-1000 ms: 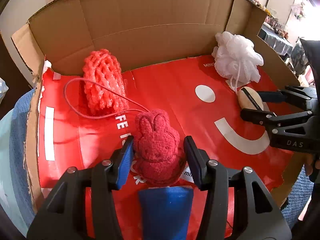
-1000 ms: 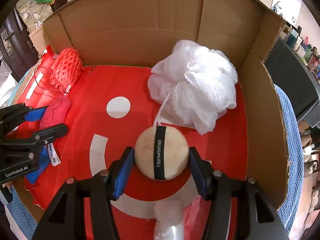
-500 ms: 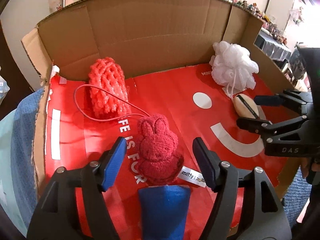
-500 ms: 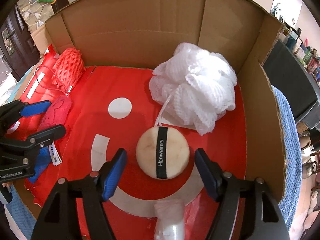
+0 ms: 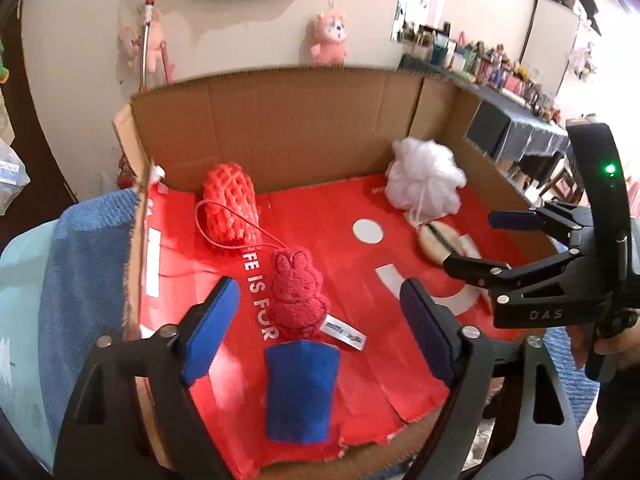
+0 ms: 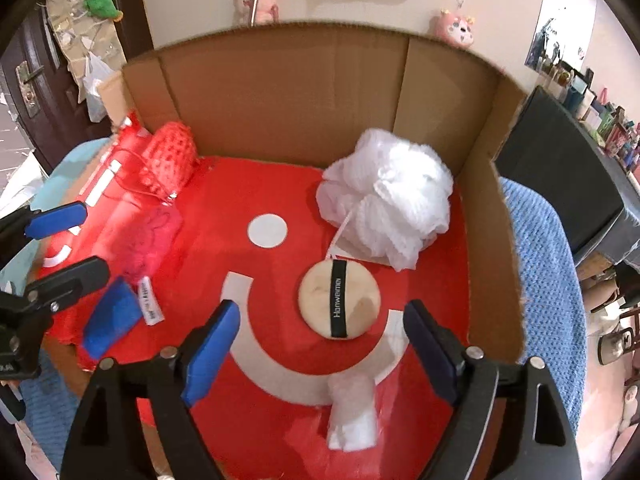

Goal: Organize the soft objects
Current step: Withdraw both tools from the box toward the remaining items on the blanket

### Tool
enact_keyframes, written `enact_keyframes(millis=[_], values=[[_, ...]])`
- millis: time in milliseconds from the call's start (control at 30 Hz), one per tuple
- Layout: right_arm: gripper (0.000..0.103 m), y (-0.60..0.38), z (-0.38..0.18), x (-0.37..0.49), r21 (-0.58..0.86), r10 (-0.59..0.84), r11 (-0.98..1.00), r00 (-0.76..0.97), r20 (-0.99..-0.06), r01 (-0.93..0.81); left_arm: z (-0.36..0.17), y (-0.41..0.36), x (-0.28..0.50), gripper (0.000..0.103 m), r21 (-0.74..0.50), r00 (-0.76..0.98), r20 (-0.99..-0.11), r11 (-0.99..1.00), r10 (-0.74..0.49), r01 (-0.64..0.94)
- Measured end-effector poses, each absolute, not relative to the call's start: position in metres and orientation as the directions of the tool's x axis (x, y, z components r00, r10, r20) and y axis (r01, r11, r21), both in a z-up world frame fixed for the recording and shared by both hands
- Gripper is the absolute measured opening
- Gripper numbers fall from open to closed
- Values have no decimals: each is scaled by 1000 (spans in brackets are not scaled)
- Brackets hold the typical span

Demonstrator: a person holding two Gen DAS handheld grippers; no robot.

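A cardboard box (image 5: 280, 128) with a red liner holds the soft things. In the left wrist view a red bunny towel (image 5: 298, 292) lies ahead of my open left gripper (image 5: 320, 320), with a blue cloth (image 5: 300, 390) just below it. A red net sponge (image 5: 230, 204) lies at the back left, a white mesh pouf (image 5: 424, 178) at the back right. In the right wrist view a round beige puff (image 6: 339, 305) with a black strap lies ahead of my open right gripper (image 6: 322, 350). The pouf (image 6: 386, 200) sits behind it. A white foam piece (image 6: 352, 412) lies between the fingers.
The box's cardboard walls (image 6: 494, 216) stand at the back and right. A blue towel (image 5: 84, 272) lies under the box at the left. Plush toys (image 5: 330, 40) hang on the wall behind. A dark table (image 5: 520, 136) with small items stands at the right.
Both grippers opened, letting go of the bunny towel and the puff, and pulled back and up out of the box. The objects stayed on the red liner.
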State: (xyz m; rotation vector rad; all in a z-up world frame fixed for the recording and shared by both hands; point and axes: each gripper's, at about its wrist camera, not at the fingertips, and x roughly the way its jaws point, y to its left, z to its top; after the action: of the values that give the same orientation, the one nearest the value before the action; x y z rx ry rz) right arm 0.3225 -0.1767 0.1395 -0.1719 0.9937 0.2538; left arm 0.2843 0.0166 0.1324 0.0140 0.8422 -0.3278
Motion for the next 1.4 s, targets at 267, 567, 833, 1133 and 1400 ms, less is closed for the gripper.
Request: enact_keyframes(millis=[267,567,833,1133,1400], values=[[99,-181,173,282,-32,154,957,599,-786,-288,165,22,239,88,-103,711,-646,955,-278,279],[103,-191,211,243,-29,186,959,705,-685,-282,194,31,179,97,-78,815,-517,963,-260,258],[103,-192,233,187,-70,172,964,803,-570,-256,210,40,127,98,-59,886,-407,975,-220,215],[103,-191,243,130,-112,159,966,874,-460,-234,208,37,76,102,-44,927,-322,981,-192,188],[103,-199,225,94,-69,164,975,887,-432,-213,189,32,45,103,-32,943,-295,988,-152,149]])
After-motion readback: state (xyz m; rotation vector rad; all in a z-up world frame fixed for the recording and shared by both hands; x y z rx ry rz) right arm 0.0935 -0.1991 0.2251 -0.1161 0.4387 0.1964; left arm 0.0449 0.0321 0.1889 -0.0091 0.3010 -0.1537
